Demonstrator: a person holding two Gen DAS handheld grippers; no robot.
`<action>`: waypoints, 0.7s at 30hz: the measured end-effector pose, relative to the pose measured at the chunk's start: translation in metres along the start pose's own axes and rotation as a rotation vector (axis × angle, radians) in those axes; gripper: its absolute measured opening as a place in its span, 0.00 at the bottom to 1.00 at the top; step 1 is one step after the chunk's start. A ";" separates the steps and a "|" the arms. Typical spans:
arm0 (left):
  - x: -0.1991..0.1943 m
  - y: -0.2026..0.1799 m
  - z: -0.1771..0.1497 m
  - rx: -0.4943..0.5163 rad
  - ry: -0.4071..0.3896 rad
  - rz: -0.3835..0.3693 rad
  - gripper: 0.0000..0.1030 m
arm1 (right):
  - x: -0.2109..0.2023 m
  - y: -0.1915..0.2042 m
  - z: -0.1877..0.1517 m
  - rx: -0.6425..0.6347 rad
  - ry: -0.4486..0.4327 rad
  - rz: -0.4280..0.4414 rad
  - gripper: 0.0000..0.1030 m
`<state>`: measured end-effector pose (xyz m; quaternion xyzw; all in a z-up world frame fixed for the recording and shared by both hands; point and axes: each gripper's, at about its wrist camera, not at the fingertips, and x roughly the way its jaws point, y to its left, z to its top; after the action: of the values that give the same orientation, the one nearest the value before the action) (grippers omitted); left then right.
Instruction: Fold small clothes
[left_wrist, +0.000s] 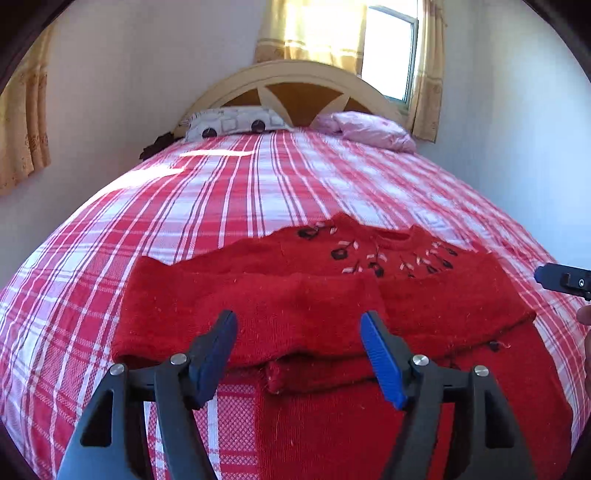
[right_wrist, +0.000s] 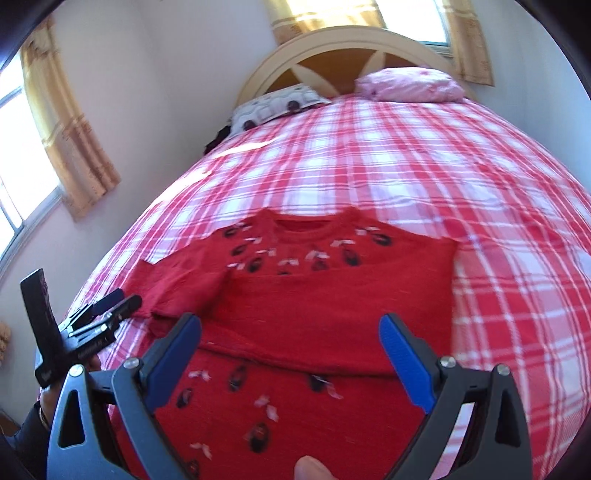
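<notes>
i've got the left gripper (left_wrist: 299, 325) low over the near left part of the red sweater (left_wrist: 332, 295), jaws apart w/ nothing between the pads, just knit below and ahead of them. left of it is only the plaid bedspread (left_wrist: 110, 229). straight ahead of the fingertips the left sleeve (left_wrist: 207, 288) lies folded across the body, its cuff edge ending about mid-chest. just under the pads there's a doubled hem edge (left_wrist: 314, 373) close to me.

moving right: the neckline (right_wrist: 303, 225) w/ its ring of dark flower embroidery sits well ahead of the right gripper (right_wrist: 291, 328), toward the pillows. right gripper is also spread open, empty, hovering over the mid body; the lower front w/ more embroidery lies beneath it. right shoulder edge (right_wrist: 448, 254) is ahead and to its right, flat on the bed; i can't see the right sleeve, so can't say where it lies.

handling, imo: soft fuzzy knit, light, floppy, stretches if pulled from one pt. it will sag and drag on the bedspread, not slide. best to pinch thru both layers at an edge (hem corner, shoulder seam or cuff), not the flat middle, and lift both sides together so the fold stays square. avoid snagging embroidery.
</notes>
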<state>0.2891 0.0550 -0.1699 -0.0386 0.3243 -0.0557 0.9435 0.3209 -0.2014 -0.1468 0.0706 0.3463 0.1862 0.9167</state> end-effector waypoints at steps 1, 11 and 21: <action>0.004 0.001 -0.002 -0.002 0.028 0.014 0.68 | 0.007 0.008 0.001 -0.010 0.012 0.017 0.96; 0.029 0.033 -0.031 -0.101 0.176 0.045 0.68 | 0.103 0.055 0.003 0.059 0.233 0.239 0.82; 0.037 0.039 -0.035 -0.154 0.172 0.057 0.68 | 0.148 0.057 0.001 0.168 0.307 0.260 0.66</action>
<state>0.2995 0.0875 -0.2247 -0.0966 0.4085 -0.0069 0.9076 0.4070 -0.0907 -0.2218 0.1616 0.4842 0.2820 0.8124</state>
